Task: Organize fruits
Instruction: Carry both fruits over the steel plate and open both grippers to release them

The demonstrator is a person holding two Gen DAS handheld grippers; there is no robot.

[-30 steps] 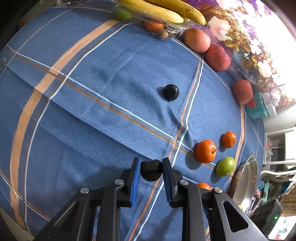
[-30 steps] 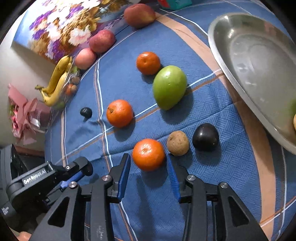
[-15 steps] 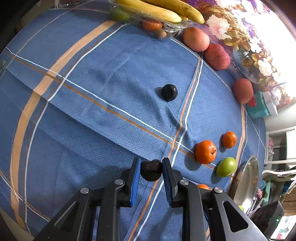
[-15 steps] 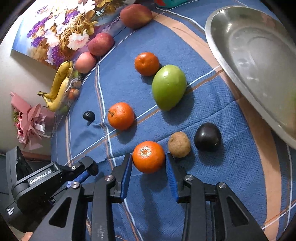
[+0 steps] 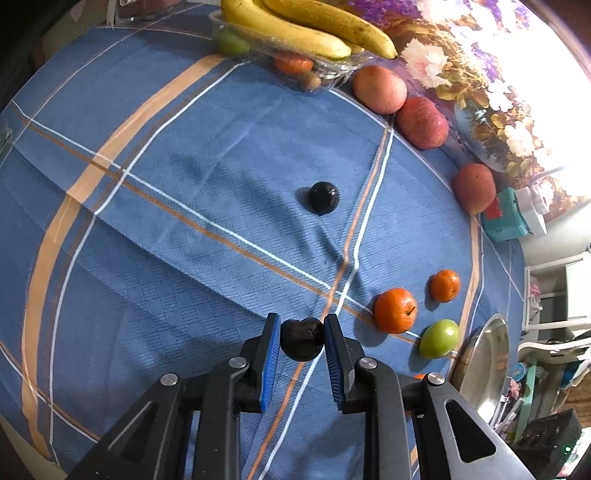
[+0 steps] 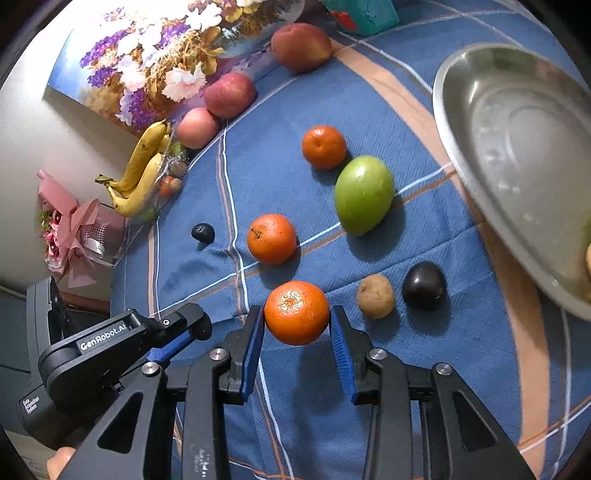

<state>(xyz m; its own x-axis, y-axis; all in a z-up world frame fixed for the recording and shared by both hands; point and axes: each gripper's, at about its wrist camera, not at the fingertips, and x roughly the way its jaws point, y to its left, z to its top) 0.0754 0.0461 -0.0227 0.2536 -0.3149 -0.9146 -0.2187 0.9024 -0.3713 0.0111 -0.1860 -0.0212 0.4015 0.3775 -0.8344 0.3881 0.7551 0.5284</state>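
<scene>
My left gripper (image 5: 301,341) is shut on a dark plum (image 5: 302,339) and holds it above the blue cloth. My right gripper (image 6: 297,326) is shut on an orange (image 6: 296,312), its pads touching both sides. The left gripper also shows in the right wrist view (image 6: 184,330), low on the left. On the cloth lie another orange (image 6: 272,239), a small orange (image 6: 324,147), a green mango (image 6: 364,194), a brown kiwi (image 6: 375,295), a dark plum (image 6: 424,285) and a small dark fruit (image 5: 323,197). A steel bowl (image 6: 480,110) stands at the right.
Bananas (image 5: 306,26) lie on a clear tray with small fruits at the far edge. Two apples (image 5: 399,99) and a red mango (image 5: 474,188) line the flower-print backdrop (image 5: 480,74). A teal box (image 5: 508,218) and a pink bouquet (image 6: 74,236) sit at the table's edges.
My right gripper has closed in on the orange and now grips it. My left gripper keeps hold of the plum and has shifted slightly over the cloth.
</scene>
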